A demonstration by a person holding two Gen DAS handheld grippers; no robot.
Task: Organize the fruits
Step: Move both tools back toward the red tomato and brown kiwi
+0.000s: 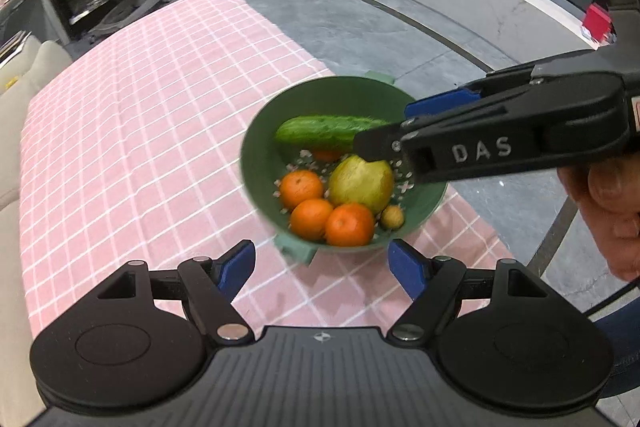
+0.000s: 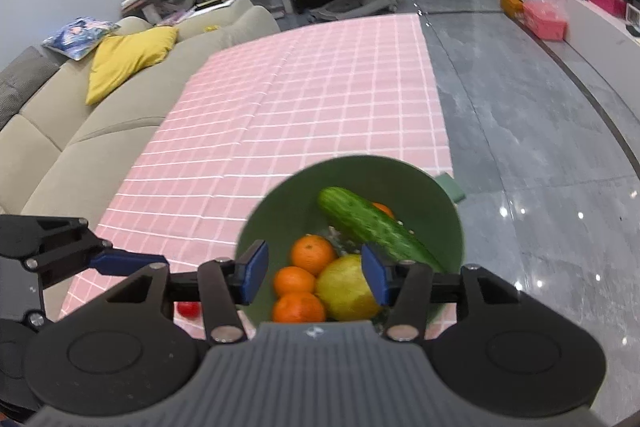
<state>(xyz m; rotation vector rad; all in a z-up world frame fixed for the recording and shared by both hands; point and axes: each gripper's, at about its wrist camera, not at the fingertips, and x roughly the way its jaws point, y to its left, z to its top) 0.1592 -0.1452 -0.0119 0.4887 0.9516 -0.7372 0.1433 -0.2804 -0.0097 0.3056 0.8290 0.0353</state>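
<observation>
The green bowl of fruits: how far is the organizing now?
Hardly begun. The green bowl holds the cucumber, oranges and a yellow-green fruit. Right gripper hangs open above them; left gripper is open, empty. Sorting remains.

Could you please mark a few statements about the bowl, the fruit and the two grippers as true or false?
1. The cucumber lies inside the green bowl. True.
2. The bowl holds a banana. False: it holds oranges, a yellow-green fruit and the cucumber.
3. The left gripper is open. True.
4. The right gripper is shut on the cucumber. False: it is open above the bowl.
5. The tablecloth is pink checked. True.
</observation>
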